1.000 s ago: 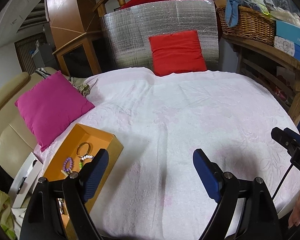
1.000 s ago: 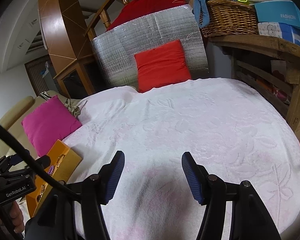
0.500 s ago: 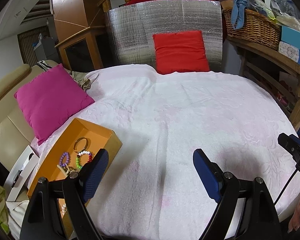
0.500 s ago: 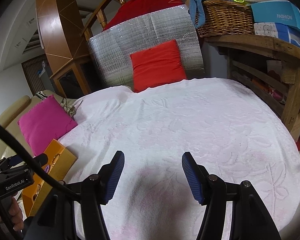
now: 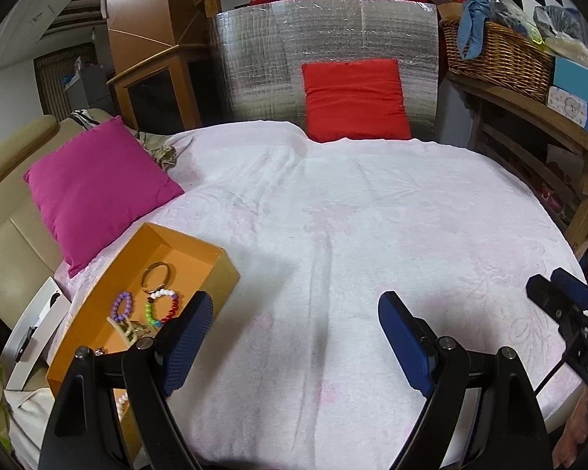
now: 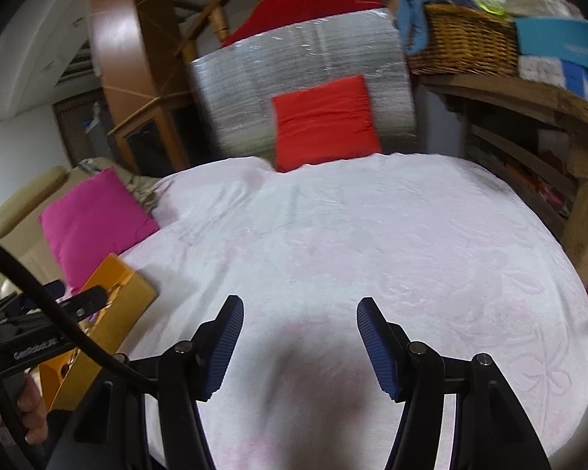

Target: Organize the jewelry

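An orange box (image 5: 211, 252) sits at the left edge of the white-covered table (image 5: 352, 215). Inside lie a gold ring bangle (image 5: 155, 274), a purple bead bracelet (image 5: 122, 305), a multicolour bead bracelet (image 5: 161, 307) and a pale chain piece (image 5: 127, 329). My left gripper (image 5: 294, 313) is open and empty, above the cloth just right of the box. My right gripper (image 6: 298, 313) is open and empty over the middle of the cloth. The box also shows in the right wrist view (image 6: 131, 297), partly behind the left gripper's body (image 6: 39, 337).
A pink cushion (image 5: 94, 184) lies behind the box and a red cushion (image 5: 354, 100) leans on a silver foil panel (image 5: 325, 39) at the back. A wooden shelf with a wicker basket (image 5: 498, 55) and boxes stands to the right. A beige sofa (image 5: 4, 258) is at left.
Both grippers have drawn back and tilted slightly, so more of the box's inside and the room shows. Both stay open and nothing on the table has moved.
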Demonstrator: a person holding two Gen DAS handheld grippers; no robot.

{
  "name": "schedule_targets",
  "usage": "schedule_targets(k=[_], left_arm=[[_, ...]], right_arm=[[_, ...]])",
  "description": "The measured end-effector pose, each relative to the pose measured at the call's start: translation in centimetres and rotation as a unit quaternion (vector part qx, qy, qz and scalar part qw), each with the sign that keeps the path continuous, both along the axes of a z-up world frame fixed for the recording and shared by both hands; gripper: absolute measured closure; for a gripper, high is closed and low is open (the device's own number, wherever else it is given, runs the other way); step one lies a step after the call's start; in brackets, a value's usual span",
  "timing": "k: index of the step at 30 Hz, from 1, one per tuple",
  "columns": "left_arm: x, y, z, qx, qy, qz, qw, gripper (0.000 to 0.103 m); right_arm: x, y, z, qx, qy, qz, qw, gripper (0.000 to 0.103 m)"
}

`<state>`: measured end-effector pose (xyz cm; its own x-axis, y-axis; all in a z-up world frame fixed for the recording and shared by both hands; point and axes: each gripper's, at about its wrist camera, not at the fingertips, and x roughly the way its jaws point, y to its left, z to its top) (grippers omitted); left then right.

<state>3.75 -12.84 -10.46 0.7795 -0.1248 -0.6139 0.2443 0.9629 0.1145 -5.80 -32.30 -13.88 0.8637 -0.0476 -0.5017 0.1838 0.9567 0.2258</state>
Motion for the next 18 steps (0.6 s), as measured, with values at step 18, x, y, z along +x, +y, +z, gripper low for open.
schedule_targets(k=[18], left_arm=[[-4.6,23.3,4.6,0.003,-0.055,0.249,0.967,0.016]], right_arm=[[4.7,23.5,4.7,-0.029,-0.034,0.28,0.959,0.039]])
